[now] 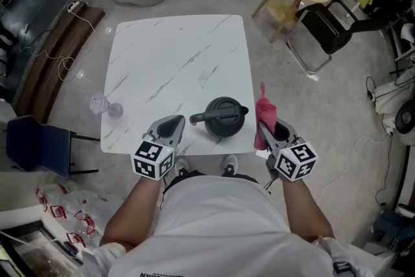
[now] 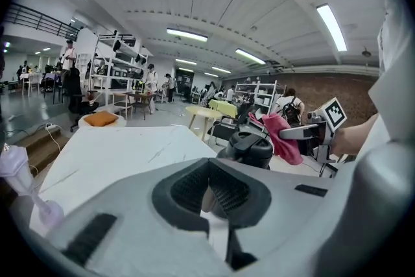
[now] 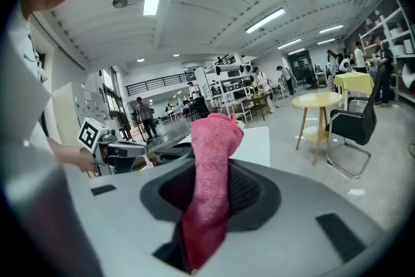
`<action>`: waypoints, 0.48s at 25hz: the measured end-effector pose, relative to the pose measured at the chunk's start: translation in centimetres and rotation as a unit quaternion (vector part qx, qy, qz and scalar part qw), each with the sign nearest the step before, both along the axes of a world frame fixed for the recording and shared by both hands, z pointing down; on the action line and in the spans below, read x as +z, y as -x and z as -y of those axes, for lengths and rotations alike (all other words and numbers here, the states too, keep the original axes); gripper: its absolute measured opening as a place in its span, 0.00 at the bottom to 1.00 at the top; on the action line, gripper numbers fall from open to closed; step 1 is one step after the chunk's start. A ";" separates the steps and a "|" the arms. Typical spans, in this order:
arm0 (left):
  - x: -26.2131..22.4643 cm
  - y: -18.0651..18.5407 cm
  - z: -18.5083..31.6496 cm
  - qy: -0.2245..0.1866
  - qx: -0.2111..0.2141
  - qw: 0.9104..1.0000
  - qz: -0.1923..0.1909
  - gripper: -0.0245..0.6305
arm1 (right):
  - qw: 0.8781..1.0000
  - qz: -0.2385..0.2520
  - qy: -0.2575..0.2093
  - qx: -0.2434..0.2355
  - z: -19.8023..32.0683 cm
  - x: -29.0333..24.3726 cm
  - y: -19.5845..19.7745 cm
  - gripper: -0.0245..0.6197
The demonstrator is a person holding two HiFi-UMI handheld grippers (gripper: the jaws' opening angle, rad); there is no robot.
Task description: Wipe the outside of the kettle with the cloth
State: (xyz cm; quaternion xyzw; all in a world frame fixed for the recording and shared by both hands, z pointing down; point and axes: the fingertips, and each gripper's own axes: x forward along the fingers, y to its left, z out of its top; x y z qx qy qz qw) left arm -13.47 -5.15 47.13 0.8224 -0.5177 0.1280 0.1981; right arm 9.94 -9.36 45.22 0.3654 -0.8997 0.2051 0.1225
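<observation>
Marble table [image 1: 175,55], with the dark kettle [image 1: 224,117] at its near edge, between the grippers. The kettle is judged rigid, smooth and fairly heavy, and is best steadied by its side handle [image 1: 198,118]. The soft, light cloth [image 1: 264,110] is pinched in the right gripper [image 1: 272,130]. The left gripper [image 1: 172,125] is pressed together on nothing. A toppled glass [image 1: 104,105] lies well apart and obstructs nothing.

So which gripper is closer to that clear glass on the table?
Left. The left gripper sits just right of the clear glass at the near edge of the table; the right gripper, gripping the pink cloth, is beyond the kettle.
</observation>
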 end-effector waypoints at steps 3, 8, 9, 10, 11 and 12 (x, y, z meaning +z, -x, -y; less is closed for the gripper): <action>-0.1 -0.2 -0.1 -0.002 0.002 1.000 0.007 0.04 | 1.000 0.002 0.001 -0.004 0.0 0.0 0.2 0.22; -0.3 -0.3 -0.1 -0.004 0.003 1.000 0.012 0.04 | 1.000 0.003 0.004 -0.009 0.2 0.1 0.3 0.22; -0.3 -0.2 -0.1 -0.004 0.002 1.000 0.012 0.04 | 1.000 0.003 0.004 -0.010 0.2 0.1 0.3 0.22; -0.3 -0.2 -0.1 -0.004 0.002 1.000 0.012 0.04 | 1.000 0.003 0.005 -0.010 0.2 0.2 0.3 0.22; -0.3 -0.2 -0.1 -0.004 0.001 1.000 0.013 0.04 | 1.000 0.003 0.005 -0.010 0.3 0.2 0.3 0.22; -0.2 -0.2 -0.2 -0.003 0.001 1.000 0.013 0.04 | 1.000 0.003 0.006 -0.011 0.3 0.2 0.3 0.22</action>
